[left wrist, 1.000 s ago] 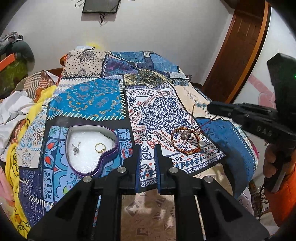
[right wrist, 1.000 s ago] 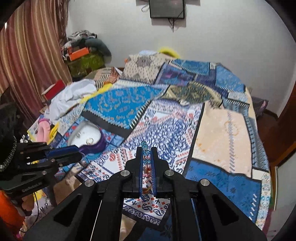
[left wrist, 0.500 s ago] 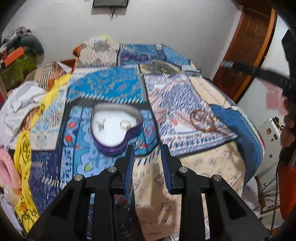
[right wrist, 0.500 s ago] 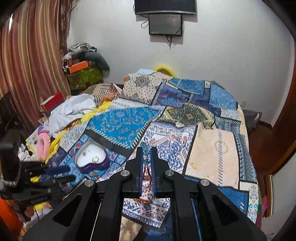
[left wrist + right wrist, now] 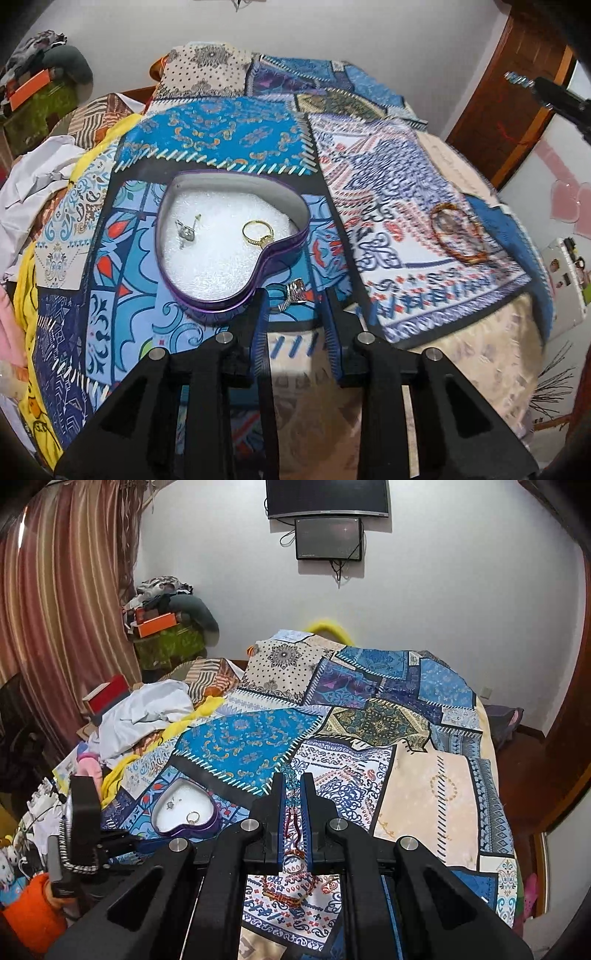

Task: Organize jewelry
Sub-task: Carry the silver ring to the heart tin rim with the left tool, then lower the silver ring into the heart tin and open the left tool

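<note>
The left gripper (image 5: 293,295) hangs with jaws parted and empty, a silver ring (image 5: 291,291) lying on the patchwork bedspread (image 5: 229,140) between its fingertips. Just beyond and left of them sits the heart-shaped purple tin (image 5: 236,302), holding a gold ring (image 5: 258,233) and a silver charm (image 5: 185,232). An orange bracelet (image 5: 458,233) lies well off to the right. The right gripper (image 5: 293,775) is clamped on a blue beaded strand (image 5: 290,775), held above the bedspread.
</note>
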The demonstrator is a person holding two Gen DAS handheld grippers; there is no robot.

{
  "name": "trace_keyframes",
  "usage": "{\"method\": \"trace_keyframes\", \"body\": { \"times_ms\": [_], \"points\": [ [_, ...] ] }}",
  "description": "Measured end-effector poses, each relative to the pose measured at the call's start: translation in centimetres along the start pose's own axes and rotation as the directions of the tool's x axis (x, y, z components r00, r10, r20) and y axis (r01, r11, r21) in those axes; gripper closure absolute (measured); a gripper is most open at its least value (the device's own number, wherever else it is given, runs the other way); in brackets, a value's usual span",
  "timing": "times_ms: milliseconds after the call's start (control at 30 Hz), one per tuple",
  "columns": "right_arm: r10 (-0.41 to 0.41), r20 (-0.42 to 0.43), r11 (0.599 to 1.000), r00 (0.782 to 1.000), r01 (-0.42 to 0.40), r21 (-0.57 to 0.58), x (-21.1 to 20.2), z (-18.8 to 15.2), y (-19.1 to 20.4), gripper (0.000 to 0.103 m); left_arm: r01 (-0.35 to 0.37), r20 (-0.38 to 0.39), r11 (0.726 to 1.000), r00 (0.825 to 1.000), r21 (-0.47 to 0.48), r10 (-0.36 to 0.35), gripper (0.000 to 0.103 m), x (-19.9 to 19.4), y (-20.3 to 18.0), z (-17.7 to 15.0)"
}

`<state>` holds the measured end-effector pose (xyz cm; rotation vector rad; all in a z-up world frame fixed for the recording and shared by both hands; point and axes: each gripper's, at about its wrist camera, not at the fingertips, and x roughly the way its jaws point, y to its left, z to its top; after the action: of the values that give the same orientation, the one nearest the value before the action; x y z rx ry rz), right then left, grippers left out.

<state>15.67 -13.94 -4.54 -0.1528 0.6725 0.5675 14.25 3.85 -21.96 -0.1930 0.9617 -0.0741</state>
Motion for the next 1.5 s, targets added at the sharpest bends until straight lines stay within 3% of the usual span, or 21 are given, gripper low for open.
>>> {"method": "trace_keyframes", "body": {
  "times_ms": [100,633,700,1033,1367,1500],
  "points": [
    [0.005,-0.007,1.000,1.000,-0.005,0.000,0.4,-0.1,0.0,0.096,-0.025,-0.002,1.000,1.000,-0.007,0.025,0.075,0.9,0.2,0.1],
    [0.065,-0.046,0.997,0.997,-0.067,-0.029,2.5,-0.1,2.1,0.096,0.008,0.023,0.998,1.000,-0.059,-0.007,0.079,2.0,1.4,0.9],
    [0.073,-0.051,0.997,0.996,-0.075,-0.030,2.6,0.0,2.5,0.096,0.033,0.026,0.998,0.999,-0.058,-0.031,0.093,1.5,1.2,0.8],
    [0.110,-0.051,0.992,0.993,-0.112,-0.053,3.5,0.9,4.8,0.096,0.026,0.050,0.998,0.998,-0.060,-0.023,0.093,-1.4,2.3,-0.2],
    [0.168,-0.066,0.982,0.983,-0.173,-0.073,5.6,1.8,8.0,0.096,0.010,0.177,0.998,0.984,-0.060,0.001,0.093,-7.2,4.3,0.8],
    [0.190,-0.070,0.977,0.979,-0.196,-0.081,6.4,2.3,9.3,0.096,0.005,0.200,0.999,0.980,-0.051,0.005,0.093,-7.9,4.8,1.7]
  ]
}}
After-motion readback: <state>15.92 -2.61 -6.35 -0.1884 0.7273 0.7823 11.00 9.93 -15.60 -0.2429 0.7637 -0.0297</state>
